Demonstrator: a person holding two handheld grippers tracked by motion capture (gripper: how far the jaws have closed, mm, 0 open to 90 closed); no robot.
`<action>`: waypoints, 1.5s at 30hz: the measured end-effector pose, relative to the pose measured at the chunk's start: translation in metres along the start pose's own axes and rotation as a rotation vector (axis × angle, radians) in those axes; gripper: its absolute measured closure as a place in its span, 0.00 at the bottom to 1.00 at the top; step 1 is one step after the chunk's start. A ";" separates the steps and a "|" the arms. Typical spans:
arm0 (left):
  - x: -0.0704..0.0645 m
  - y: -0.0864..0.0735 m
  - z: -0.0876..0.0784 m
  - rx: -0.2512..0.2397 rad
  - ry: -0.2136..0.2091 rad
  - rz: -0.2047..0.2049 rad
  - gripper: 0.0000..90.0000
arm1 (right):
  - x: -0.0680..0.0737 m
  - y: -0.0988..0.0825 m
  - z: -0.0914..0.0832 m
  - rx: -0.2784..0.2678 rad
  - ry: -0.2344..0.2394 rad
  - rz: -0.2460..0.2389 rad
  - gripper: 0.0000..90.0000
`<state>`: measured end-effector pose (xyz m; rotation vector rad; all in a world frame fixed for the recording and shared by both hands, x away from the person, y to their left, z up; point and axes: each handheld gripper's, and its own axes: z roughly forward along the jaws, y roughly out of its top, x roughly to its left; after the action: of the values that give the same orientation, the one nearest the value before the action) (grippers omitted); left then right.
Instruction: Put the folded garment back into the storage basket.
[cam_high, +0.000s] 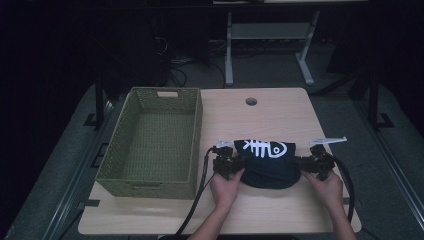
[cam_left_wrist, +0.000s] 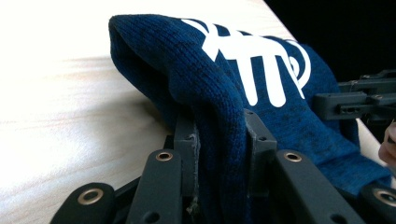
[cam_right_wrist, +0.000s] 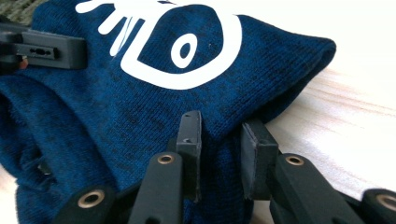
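Sweater (cam_high: 267, 162) between both clenched claws

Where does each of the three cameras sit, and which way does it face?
High view: above the person's side, facing forward and down at the table, basket and both hands.
Left gripper view: on the left gripper, facing along its fingers clamping the blue garment.
Right gripper view: on the right gripper, facing likewise.
Both gripper views share the garment's white fish print.
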<state>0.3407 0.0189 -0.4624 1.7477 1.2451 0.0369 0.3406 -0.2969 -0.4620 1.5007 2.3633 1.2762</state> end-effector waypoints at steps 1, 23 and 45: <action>-0.001 0.001 -0.001 -0.006 -0.004 0.003 0.79 | 0.002 0.000 -0.001 -0.001 0.001 0.003 0.80; -0.032 0.045 -0.057 -0.062 -0.054 0.118 0.78 | 0.053 0.020 -0.058 -0.148 0.046 0.002 0.81; -0.007 0.089 -0.106 -0.062 -0.073 0.108 0.78 | 0.098 0.072 -0.059 -0.202 0.159 -0.038 0.81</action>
<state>0.3469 0.0821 -0.3397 1.7458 1.0853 0.0732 0.3147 -0.2439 -0.3402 1.3355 2.2575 1.6245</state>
